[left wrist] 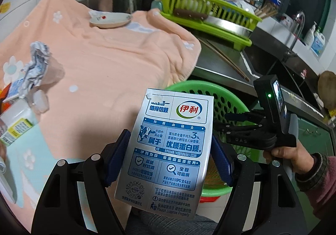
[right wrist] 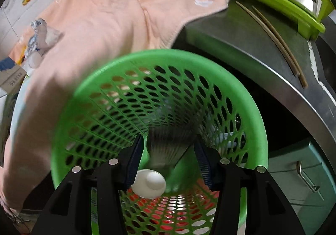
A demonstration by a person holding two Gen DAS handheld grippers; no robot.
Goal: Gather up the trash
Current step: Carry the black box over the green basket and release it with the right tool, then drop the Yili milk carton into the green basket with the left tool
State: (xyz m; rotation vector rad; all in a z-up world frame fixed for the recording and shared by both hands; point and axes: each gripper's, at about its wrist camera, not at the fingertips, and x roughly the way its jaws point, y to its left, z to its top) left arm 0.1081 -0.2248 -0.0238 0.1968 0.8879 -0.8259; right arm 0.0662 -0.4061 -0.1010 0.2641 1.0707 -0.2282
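The left claw grips a flattened milk carton by its two long edges, a blue pad pressed on each side. The carton's long axis runs straight out along the fingers, its top end pointing away from the claw. That top end overlaps the near rim of the green basket, which stands beyond and slightly right of the claw, beside the counter's steel edge. So the relation that matters is simple: the basket mouth lies ahead and to the right of the carton, and the left claw is the one already holding the carton.

The right claw hangs directly over the basket mouth, its fingers spread apart. Between them a blurred, ribbed silvery piece shows, not touched by either pad as far as can be seen; it appears to be dropping into the basket. A white round thing lies low in the basket, just beside the left pad in the view.

More trash waits on the peach towel: a crumpled wrapper and a small box at the far left, well apart from both claws.

The likely next move is carrying the carton forward and rightward over the rim, then releasing.
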